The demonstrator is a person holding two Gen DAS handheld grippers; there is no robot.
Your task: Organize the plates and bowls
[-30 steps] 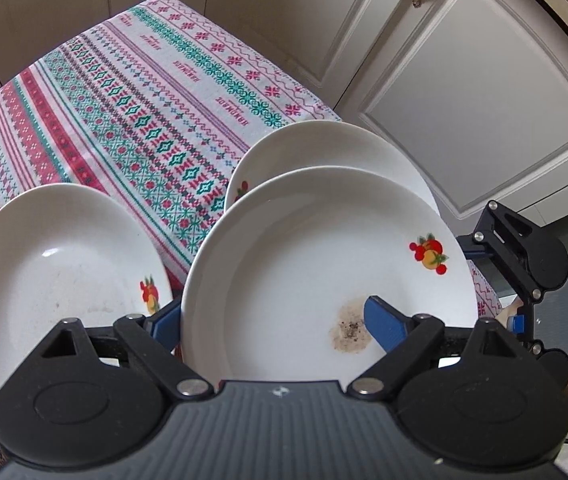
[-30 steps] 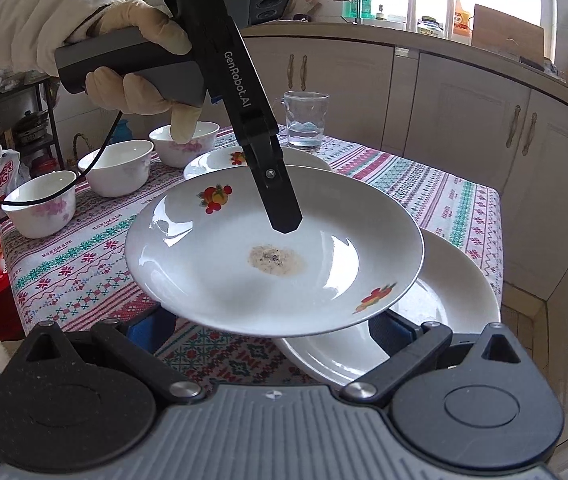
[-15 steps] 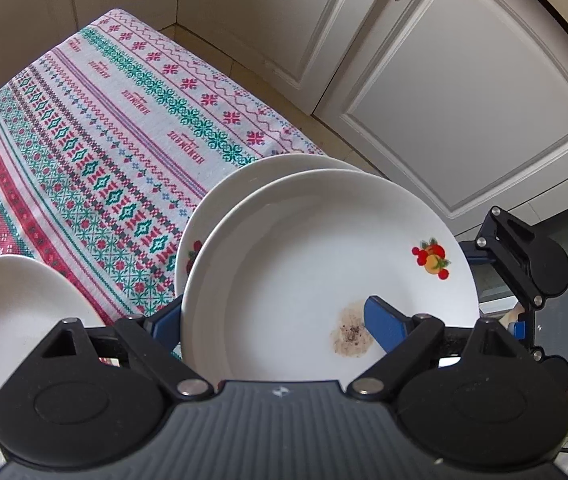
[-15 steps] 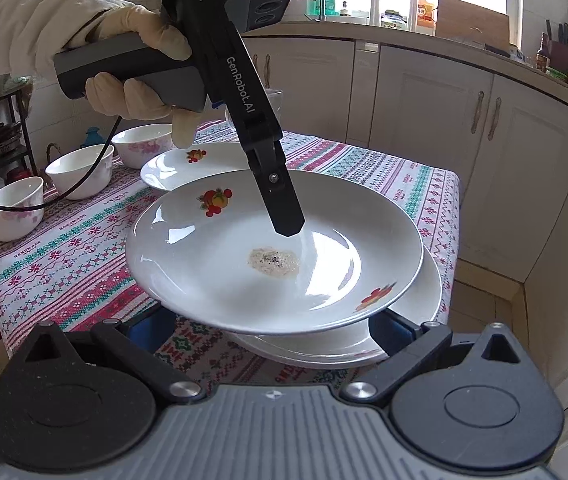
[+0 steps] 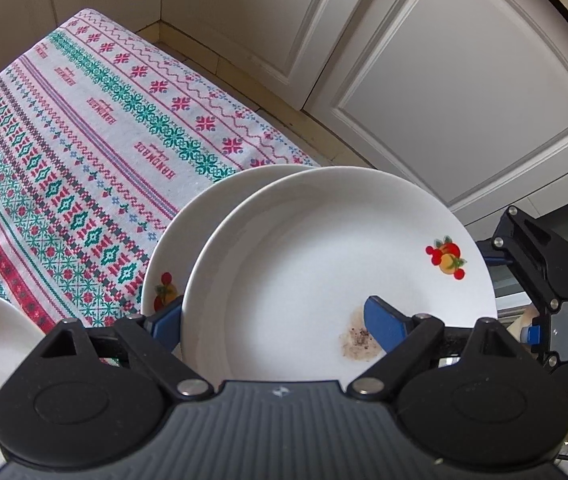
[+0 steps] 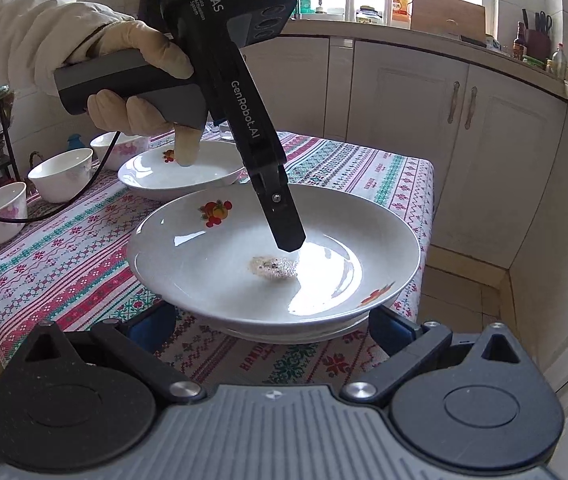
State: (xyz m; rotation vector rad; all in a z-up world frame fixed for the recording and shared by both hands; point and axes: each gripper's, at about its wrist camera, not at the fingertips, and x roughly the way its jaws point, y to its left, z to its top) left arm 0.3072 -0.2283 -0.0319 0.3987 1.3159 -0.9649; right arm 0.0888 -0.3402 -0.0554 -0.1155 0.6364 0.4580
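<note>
Left wrist view: left gripper (image 5: 275, 312) is pinched on the rim of a soiled plate (image 5: 324, 264), held just over a second plate (image 5: 187, 240) near the tablecloth (image 5: 83, 140) corner, apparently for stacking. Right gripper (image 6: 271, 326) is spread, empty.

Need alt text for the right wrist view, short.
The left gripper, in a gloved hand, grips a crumb-soiled white plate just above another plate on the patterned tablecloth. A third plate and three bowls sit behind.
</note>
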